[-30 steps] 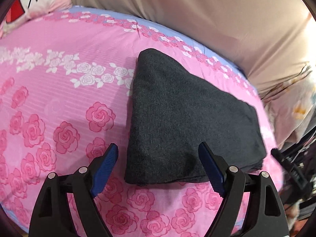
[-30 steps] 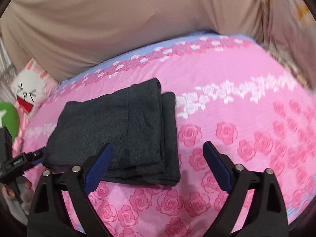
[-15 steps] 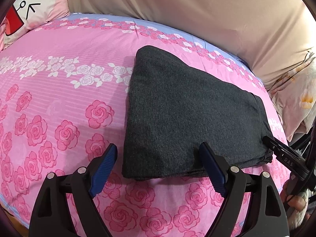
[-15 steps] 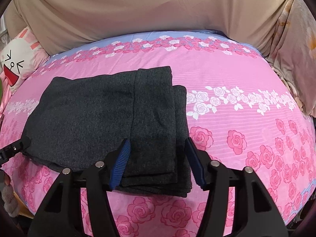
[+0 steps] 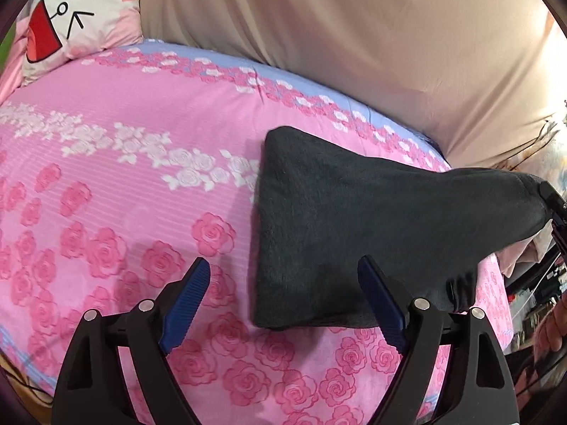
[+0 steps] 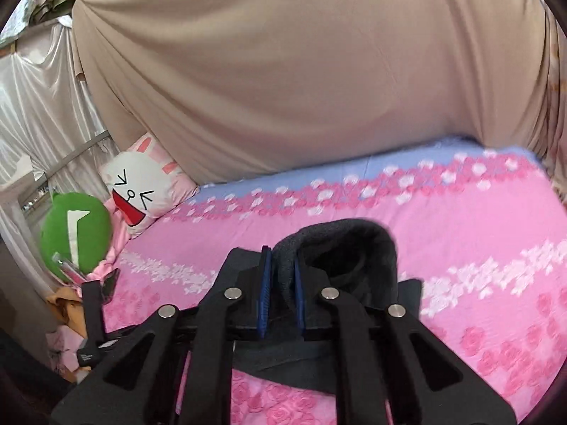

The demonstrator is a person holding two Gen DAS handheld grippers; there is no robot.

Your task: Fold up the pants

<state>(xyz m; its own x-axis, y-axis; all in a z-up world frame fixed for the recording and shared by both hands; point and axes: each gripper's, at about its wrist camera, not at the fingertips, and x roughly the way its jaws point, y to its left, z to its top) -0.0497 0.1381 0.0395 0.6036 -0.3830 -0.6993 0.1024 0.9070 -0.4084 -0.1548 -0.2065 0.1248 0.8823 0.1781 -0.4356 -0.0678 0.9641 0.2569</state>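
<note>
The dark grey folded pants (image 5: 354, 219) lie on the pink rose bedsheet (image 5: 106, 184). Their right end is lifted off the bed. My right gripper (image 6: 281, 283) is shut on that end of the pants (image 6: 340, 251) and holds it raised, the cloth bunched between the blue pads. Part of the right gripper shows at the right edge of the left wrist view (image 5: 554, 205). My left gripper (image 5: 285, 301) is open and empty, just in front of the pants' near left corner.
A beige curtain (image 6: 301, 78) hangs behind the bed. A white rabbit cushion (image 6: 141, 191) and a green cushion (image 6: 76, 233) sit at the bed's left end. The bed's right edge drops off to clutter (image 5: 538, 283).
My right gripper has closed on the right end of the pants and lifted it off the bed. My left gripper stayed open and shifted slightly left.
</note>
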